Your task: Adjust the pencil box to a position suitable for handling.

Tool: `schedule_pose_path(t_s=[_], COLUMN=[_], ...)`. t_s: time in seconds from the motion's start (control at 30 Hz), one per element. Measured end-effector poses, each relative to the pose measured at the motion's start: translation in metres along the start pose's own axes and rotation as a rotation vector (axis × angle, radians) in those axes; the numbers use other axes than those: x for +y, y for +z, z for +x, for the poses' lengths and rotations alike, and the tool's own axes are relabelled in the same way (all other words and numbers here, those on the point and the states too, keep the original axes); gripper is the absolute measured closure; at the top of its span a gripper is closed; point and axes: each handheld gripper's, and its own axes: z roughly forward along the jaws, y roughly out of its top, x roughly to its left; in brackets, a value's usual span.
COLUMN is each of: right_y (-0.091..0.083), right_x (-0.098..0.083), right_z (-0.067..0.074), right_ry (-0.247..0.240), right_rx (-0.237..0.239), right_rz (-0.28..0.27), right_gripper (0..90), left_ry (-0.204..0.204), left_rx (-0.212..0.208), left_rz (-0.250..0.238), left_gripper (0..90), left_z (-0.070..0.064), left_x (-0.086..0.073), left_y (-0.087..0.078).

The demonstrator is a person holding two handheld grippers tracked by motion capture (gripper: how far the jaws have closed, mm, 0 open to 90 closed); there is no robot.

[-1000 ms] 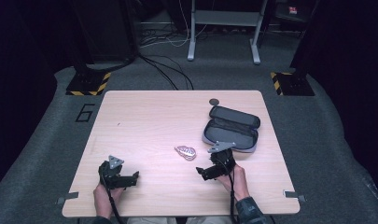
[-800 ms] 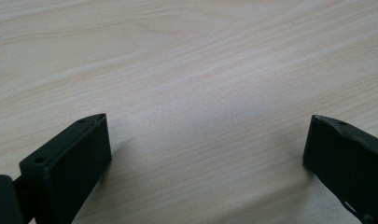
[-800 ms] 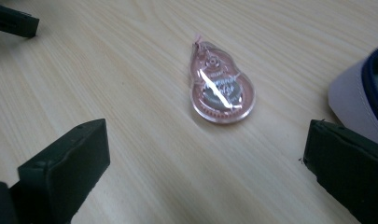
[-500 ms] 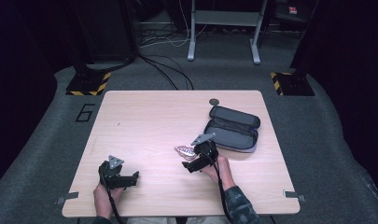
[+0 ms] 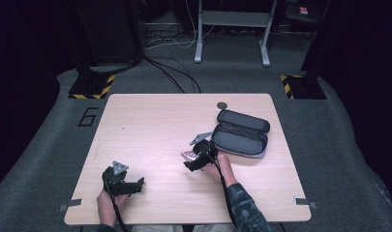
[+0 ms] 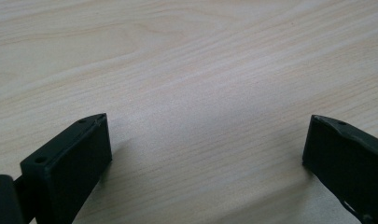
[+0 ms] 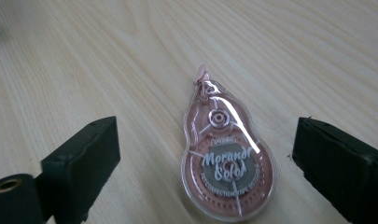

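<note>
**Right gripper straddles correction tape, jaws not yet on it**

Right gripper point(image 5: 191, 158) sits near mid-table, just left of the open pencil case point(image 5: 242, 137); its jaws have just been closing a little, yet they stand apart, with the correction tape point(image 7: 226, 161) lying flat on the wood between them; bare wood shows on both sides of the tape, so the pads do not press on it; in the right gripper view point(image 7: 205, 161) the tape is a pink, clear, pear-shaped shell, narrow tip pointing away from the camera, white lettering across its wide end; in the high view the tape point(image 5: 188, 155) peeks out at the gripper's front edge

Left gripper point(image 5: 135, 182) rests low near the table's front-left part, held in the person's left hand point(image 5: 106, 205), well apart from the tape; in the left gripper view point(image 6: 205, 140) its jaws are wide apart over bare wood grain

Table point(image 5: 150, 121) is pale wood; a small dark round disc point(image 5: 222, 105) lies near the far edge, just behind the case; case lies unzipped, both grey halves showing
</note>
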Motion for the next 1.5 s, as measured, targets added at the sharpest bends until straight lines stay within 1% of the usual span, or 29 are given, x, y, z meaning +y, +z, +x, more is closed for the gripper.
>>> schedule_pose_path(t_s=[0.03,0.1,0.13,0.17,0.2,0.23,0.27,0.3,0.33,0.37,0.4,0.43,0.47,0.53,0.6,0.63,0.77,0.9,0.97,1.0,1.03,1.07,1.13,1.27,1.37,1.4,1.43,1.47,1.5], right_y=[0.001,0.003,0.008,0.010,0.012,0.014,0.016,0.016,0.017,0.020,0.020,0.020,0.020,0.019,0.020,0.020,0.019,0.019,0.018,0.017,0.016,0.015,0.013,0.001,-0.005,-0.012,-0.012,-0.020,-0.020], right_x=[0.001,0.003,0.005,0.005,0.006,0.006,0.006,0.006,0.006,0.006,0.006,0.006,0.006,0.005,0.006,0.006,0.005,0.004,0.004,0.004,0.005,0.005,0.006,0.008,0.009,0.009,0.009,0.009,0.009], right_z=[0.000,-0.001,-0.003,-0.004,-0.003,-0.004,-0.004,-0.004,-0.003,-0.003,-0.003,-0.003,-0.003,-0.005,-0.004,-0.003,-0.003,-0.001,-0.001,-0.001,-0.001,0.000,0.000,0.001,0.001,0.004,0.004,0.005,0.005], right_ry=[-0.006,-0.013,0.006,-0.001,0.006,-0.008,-0.006,-0.006,-0.003,-0.014,-0.015,-0.015,-0.015,-0.017,-0.006,-0.010,-0.007,0.010,0.006,0.018,0.002,0.020,0.023,0.027,0.029,0.047,0.047,0.038,0.038], right_rx=[-0.004,-0.012,-0.010,-0.011,-0.017,-0.011,-0.008,-0.008,-0.011,-0.016,-0.020,-0.020,-0.029,-0.021,-0.022,-0.029,-0.023,-0.029,-0.035,-0.031,-0.039,-0.037,-0.037,-0.050,-0.052,-0.057,-0.057,-0.064,-0.064], right_rz=[0.004,0.008,0.019,0.022,0.027,0.040,0.046,0.046,0.047,0.053,0.054,0.054,0.058,0.061,0.057,0.055,0.049,0.048,0.047,0.043,0.037,0.042,0.035,0.020,0.015,0.011,0.011,0.005,0.005], right_gripper=[13.9,15.6,18.3,18.3,24.1,25.8,29.5,29.5,31.7,36.5,39.0,39.0,41.3,48.0,48.7,49.0,49.6,49.7,49.8,49.8,49.9,49.8,49.8,49.9,49.9,49.9,49.9,49.9,49.9], left_ry=[0.000,0.000,0.000,-0.001,0.000,0.000,0.000,0.000,0.000,-0.001,-0.001,0.000,-0.001,-0.001,-0.001,-0.001,-0.001,-0.001,0.001,0.001,0.001,0.001,0.000,-0.002,-0.002,-0.002,0.000,-0.002,0.001], left_rx=[0.000,0.001,0.000,-0.001,0.000,0.000,0.000,0.000,0.000,-0.001,-0.001,-0.001,-0.001,-0.001,0.000,-0.001,-0.001,-0.001,0.001,0.001,0.001,0.001,0.000,-0.001,-0.001,-0.001,0.000,-0.001,0.001], left_rz=[-0.001,-0.001,-0.002,-0.001,-0.001,-0.001,-0.001,-0.001,-0.002,0.001,0.001,0.000,0.000,0.002,0.000,0.000,0.001,0.001,-0.001,-0.001,-0.001,-0.001,0.000,0.001,0.001,0.001,-0.001,0.002,-0.001], left_gripper=[1.0,1.0,1.0,1.0,1.0,1.0,1.0,1.0,1.0,1.0,1.0,1.0,1.0,1.0,1.0,1.0,1.0,1.0,1.0,1.0,1.0,1.0,1.0,1.0,1.0,1.0,1.0,1.0,1.0], left_z=[0.000,0.000,0.000,0.000,0.000,0.000,0.000,0.000,0.000,0.000,0.000,0.000,0.000,0.000,0.000,0.000,0.000,0.000,0.000,0.000,0.000,0.000,0.000,0.000,0.000,0.000,0.000,0.000,0.000], left_x=[0.000,0.000,0.000,0.000,0.000,0.000,0.000,0.000,0.000,0.000,0.000,0.000,0.000,0.000,0.000,0.000,0.000,0.000,0.000,0.000,0.000,0.000,0.000,0.000,0.000,0.000,0.000,0.000,0.000], left_y=[0.000,0.000,0.000,0.000,0.000,0.000,0.000,0.000,0.000,0.000,0.000,0.000,0.000,0.000,0.000,0.000,0.000,0.000,0.000,0.000,0.000,0.000,0.000,0.000,0.000,0.000,0.000,0.000,0.000])
